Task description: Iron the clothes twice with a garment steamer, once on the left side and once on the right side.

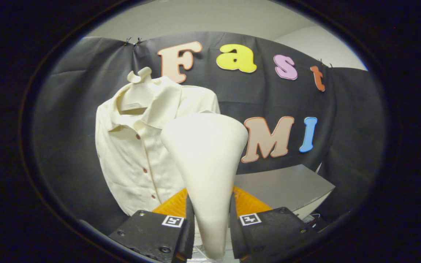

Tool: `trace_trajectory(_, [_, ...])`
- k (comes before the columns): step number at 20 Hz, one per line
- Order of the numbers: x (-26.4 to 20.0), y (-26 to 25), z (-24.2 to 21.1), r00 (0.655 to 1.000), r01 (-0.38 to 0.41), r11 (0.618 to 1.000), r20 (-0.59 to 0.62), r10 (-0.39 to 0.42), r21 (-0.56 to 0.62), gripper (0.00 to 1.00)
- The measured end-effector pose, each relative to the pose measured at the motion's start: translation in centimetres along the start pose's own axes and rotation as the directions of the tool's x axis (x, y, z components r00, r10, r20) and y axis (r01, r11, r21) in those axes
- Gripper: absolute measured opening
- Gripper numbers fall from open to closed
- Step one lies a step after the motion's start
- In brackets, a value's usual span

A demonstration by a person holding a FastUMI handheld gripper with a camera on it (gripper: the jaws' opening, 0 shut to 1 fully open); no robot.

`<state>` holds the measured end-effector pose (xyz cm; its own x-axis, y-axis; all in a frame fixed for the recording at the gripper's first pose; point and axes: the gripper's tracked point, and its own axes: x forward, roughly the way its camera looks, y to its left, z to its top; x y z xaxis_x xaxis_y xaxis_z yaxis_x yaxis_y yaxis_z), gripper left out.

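While the gripper (pixel 210 223) is clamped on the steamer (pixel 206 160), its wide head stands just before the hanging shirt (pixel 130 153).

The steamer (pixel 205 160) covers the shirt (pixel 130 146) on its right front (most of that side's hem too). The steamer's lower end drops out of sight between the gripper (pixel 210 233) fingers, and its orange base (pixel 249 202) mostly hides behind them.

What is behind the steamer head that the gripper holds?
Behind the steamer, clamped between the gripper fingers, hangs the cream shirt. Its collar and buttoned front show; the steamer covers part of its other side.
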<state>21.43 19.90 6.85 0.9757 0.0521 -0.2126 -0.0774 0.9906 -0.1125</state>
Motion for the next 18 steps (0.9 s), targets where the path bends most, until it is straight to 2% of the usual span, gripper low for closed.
trace_trajectory(6, [1.9,8.7,-0.5,0.997,-0.075,0.997,-0.003,0.075,0.023,0.41])
trace_trajectory(9, [3.8,12.3,-1.3,0.997,-0.076,0.997,-0.031,0.076,0.020,0.41])
trace_trajectory(16, [6.4,20.8,-1.1,0.992,-0.124,0.991,-0.004,0.124,0.045,0.40])
trace_trajectory(18, [7.4,22.4,-1.3,0.994,-0.111,0.993,-0.002,0.111,0.036,0.40])
